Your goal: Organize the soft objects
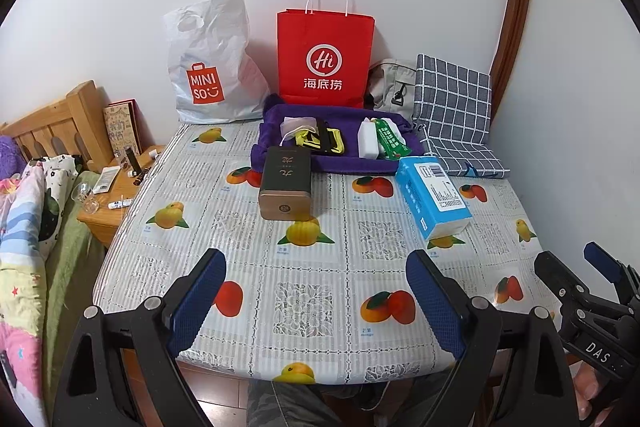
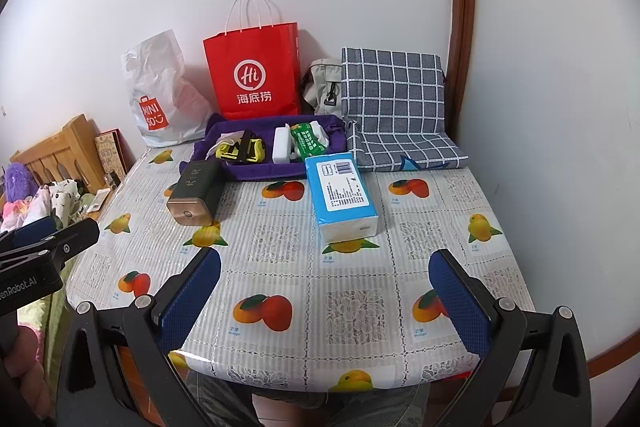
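While both the left gripper (image 1: 316, 301) and right gripper (image 2: 326, 301) hover empty with jaws wide apart at the table's near edge, the tissue pack (image 2: 342, 197) lies ahead, lengthwise away, probably nearer the right.

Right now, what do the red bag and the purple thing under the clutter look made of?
Red bag: stiff paper, matte, judging by sharp creases and thin cord handles. Purple thing: probably a plush cloth or towel; its surface looks fuzzy and its edges slump softly.
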A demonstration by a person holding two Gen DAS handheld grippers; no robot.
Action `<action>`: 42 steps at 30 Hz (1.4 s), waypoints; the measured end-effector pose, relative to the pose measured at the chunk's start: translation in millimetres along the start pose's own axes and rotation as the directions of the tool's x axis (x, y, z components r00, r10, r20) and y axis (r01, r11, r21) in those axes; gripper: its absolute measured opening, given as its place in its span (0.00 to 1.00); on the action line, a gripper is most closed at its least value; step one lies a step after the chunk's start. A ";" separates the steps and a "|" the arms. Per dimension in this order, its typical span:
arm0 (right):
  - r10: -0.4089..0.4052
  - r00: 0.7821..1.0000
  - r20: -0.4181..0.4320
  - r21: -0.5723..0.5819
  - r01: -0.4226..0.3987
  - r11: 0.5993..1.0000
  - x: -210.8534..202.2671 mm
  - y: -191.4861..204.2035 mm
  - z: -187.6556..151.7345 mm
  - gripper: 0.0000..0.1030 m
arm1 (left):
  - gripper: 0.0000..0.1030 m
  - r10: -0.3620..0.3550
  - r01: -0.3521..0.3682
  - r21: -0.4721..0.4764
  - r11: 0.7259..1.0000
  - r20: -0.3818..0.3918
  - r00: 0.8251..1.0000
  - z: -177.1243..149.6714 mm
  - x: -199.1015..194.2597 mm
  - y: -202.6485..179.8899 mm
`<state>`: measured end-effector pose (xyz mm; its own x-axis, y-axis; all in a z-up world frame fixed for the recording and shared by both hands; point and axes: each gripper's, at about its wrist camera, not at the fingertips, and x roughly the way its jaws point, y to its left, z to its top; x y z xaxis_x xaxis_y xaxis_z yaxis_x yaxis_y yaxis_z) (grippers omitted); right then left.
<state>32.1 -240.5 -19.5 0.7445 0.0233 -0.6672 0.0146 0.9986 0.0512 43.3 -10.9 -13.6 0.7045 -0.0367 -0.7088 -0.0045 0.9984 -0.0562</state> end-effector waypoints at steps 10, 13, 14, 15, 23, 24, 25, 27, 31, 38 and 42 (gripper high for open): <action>0.001 1.000 0.001 -0.002 -0.001 1.000 -1.9 -0.3 0.7 0.99 | 0.89 0.004 -0.004 -0.003 1.000 0.001 1.000 -1.0 -0.7 -2.9; 0.000 1.000 0.002 -0.003 0.000 1.000 -2.4 0.2 0.9 0.99 | 0.89 0.006 -0.006 -0.005 1.000 0.002 1.000 -1.3 -1.2 -3.7; 0.000 1.000 0.002 -0.003 0.000 1.000 -2.4 0.3 0.8 0.99 | 0.89 0.006 -0.006 -0.006 1.000 0.002 1.000 -1.2 -1.1 -3.9; 0.000 1.000 0.001 -0.003 0.000 1.000 -2.3 0.5 0.6 0.99 | 0.89 0.006 -0.006 -0.006 1.000 0.001 1.000 -1.1 -1.0 -4.1; 0.004 1.000 0.003 -0.012 -0.004 1.000 -2.6 1.6 1.6 0.99 | 0.89 0.007 -0.007 -0.007 1.000 0.002 1.000 -1.4 -1.2 -4.6; 0.004 1.000 0.003 -0.014 -0.004 1.000 -2.7 1.6 2.0 0.99 | 0.89 0.006 -0.006 -0.008 1.000 0.002 1.000 -1.8 -1.5 -4.6; 0.005 1.000 0.004 -0.015 -0.005 1.000 -3.3 2.4 1.8 0.99 | 0.89 0.006 -0.006 -0.007 1.000 0.002 1.000 -1.5 -1.2 -4.7; 0.005 1.000 0.004 -0.017 -0.005 1.000 -3.5 3.6 1.7 0.99 | 0.89 0.009 -0.009 -0.007 1.000 0.002 1.000 -1.6 -1.3 -4.9; 0.004 1.000 0.005 -0.016 -0.004 1.000 -3.7 3.8 1.8 0.99 | 0.89 0.006 -0.006 -0.006 1.000 0.003 1.000 -1.9 -1.7 -4.1; 0.004 1.000 0.007 -0.017 -0.003 1.000 -4.6 4.6 1.1 0.99 | 0.89 0.007 -0.007 -0.004 1.000 0.003 1.000 -1.6 -1.3 -3.9; 0.004 1.000 0.007 -0.018 -0.003 1.000 -4.6 4.4 1.7 0.99 | 0.89 0.007 -0.007 -0.005 1.000 0.003 1.000 -1.5 -1.1 -4.1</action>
<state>29.9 -236.3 -14.9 0.7494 0.0265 -0.6616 0.0000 0.9992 0.0401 41.4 -15.0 -13.6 0.7063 -0.0297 -0.7073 -0.0131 0.9984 -0.0550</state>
